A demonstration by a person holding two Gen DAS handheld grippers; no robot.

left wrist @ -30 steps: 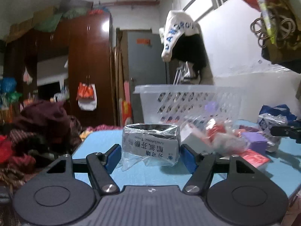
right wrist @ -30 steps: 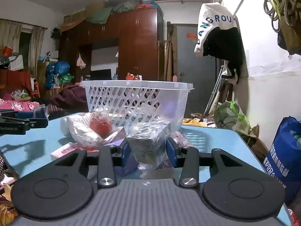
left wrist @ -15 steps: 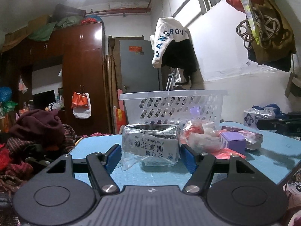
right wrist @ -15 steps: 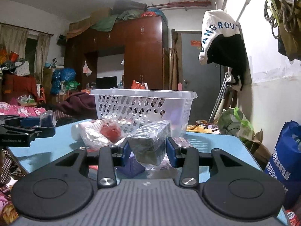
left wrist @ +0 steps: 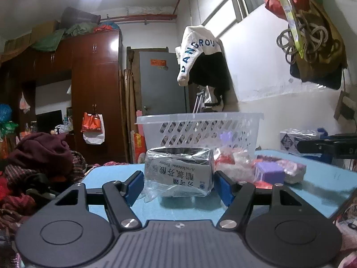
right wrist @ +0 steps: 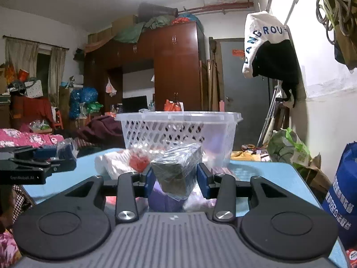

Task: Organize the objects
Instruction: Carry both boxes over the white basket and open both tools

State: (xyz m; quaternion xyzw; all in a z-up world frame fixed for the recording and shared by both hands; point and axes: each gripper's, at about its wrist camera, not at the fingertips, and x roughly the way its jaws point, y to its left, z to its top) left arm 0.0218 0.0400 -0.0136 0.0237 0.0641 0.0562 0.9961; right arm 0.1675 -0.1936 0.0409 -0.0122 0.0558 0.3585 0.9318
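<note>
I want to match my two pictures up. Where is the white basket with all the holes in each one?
Left wrist view: the white basket stands at the middle, on the blue table, behind the silver box in the left hand-held gripper.
Right wrist view: it stands at the middle, behind the dark wrapped box in the right hand-held gripper.
Shared landmark: the white and black jacket hanging above it, to the right.

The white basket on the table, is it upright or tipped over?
Upright. The basket stands on the blue table with its rim level and on top, in both wrist views.
</note>
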